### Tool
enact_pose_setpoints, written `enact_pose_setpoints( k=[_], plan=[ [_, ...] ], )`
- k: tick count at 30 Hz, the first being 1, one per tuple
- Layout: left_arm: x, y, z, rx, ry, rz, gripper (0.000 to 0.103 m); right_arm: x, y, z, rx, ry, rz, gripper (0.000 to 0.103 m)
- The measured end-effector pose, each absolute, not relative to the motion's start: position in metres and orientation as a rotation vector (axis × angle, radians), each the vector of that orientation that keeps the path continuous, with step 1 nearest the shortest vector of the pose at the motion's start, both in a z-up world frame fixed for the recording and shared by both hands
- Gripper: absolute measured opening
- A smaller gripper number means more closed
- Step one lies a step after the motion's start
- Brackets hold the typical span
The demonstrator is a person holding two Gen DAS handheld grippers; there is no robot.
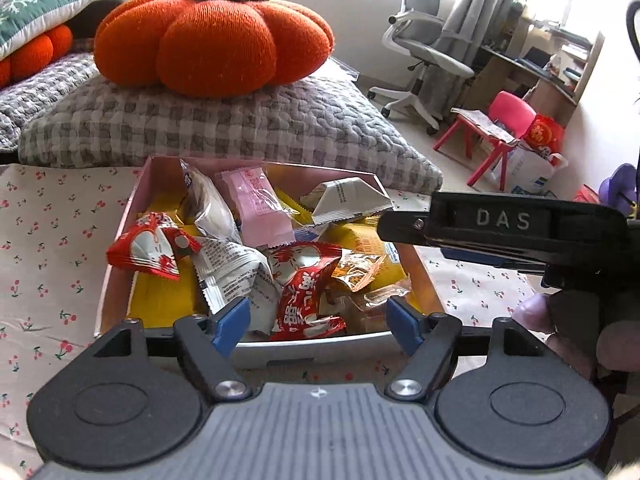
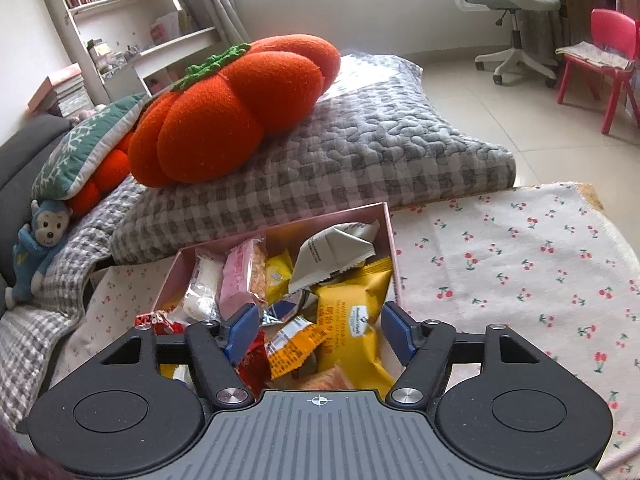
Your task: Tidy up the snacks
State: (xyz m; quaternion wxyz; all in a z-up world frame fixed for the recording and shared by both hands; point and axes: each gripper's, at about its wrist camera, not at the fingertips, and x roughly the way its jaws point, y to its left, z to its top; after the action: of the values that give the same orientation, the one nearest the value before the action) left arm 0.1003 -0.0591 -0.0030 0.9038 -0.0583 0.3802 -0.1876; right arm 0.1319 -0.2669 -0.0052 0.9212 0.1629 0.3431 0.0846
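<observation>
A pink box [image 1: 120,240] sits on a cherry-print cloth, piled with wrapped snacks: red packets [image 1: 304,296], a white one [image 1: 228,272], a pink one [image 1: 260,208] and a grey-white one [image 1: 348,196]. My left gripper [image 1: 319,318] hovers open over the box's near edge, with a red packet lying loose below the gap. My right gripper [image 2: 319,326] is open too, above a yellow packet [image 2: 352,320] and an orange one [image 2: 296,344], pads touching neither. From the right wrist the same box [image 2: 386,240] shows its far corner. The right gripper's black side, marked DAS [image 1: 504,220], reaches in over the box's right rim.
Behind the box lies a grey checked quilted cushion [image 1: 240,124] with an orange pumpkin pillow [image 1: 212,40] on it. The cherry-print cloth [image 2: 520,260] spreads to the right. A stuffed monkey [image 2: 40,240] sits far left. An office chair [image 1: 424,48] and a red child's chair [image 1: 492,132] stand on the floor.
</observation>
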Motion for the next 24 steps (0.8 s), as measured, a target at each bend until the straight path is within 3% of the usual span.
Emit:
enact_pose_setpoints(
  k=[16, 24],
  plan=[
    [0.074, -0.031, 0.004, -0.06, 0.772, -0.311, 0.099, 0.085, -0.286, -0.003, 0.225, 0.709, 0.173, 0.084],
    [0.06, -0.024, 0.011, 0.008, 0.787, -0.193, 0.102, 0.059, -0.281, 0.005, 0.207, 0.726, 0.168, 0.091]
  ],
)
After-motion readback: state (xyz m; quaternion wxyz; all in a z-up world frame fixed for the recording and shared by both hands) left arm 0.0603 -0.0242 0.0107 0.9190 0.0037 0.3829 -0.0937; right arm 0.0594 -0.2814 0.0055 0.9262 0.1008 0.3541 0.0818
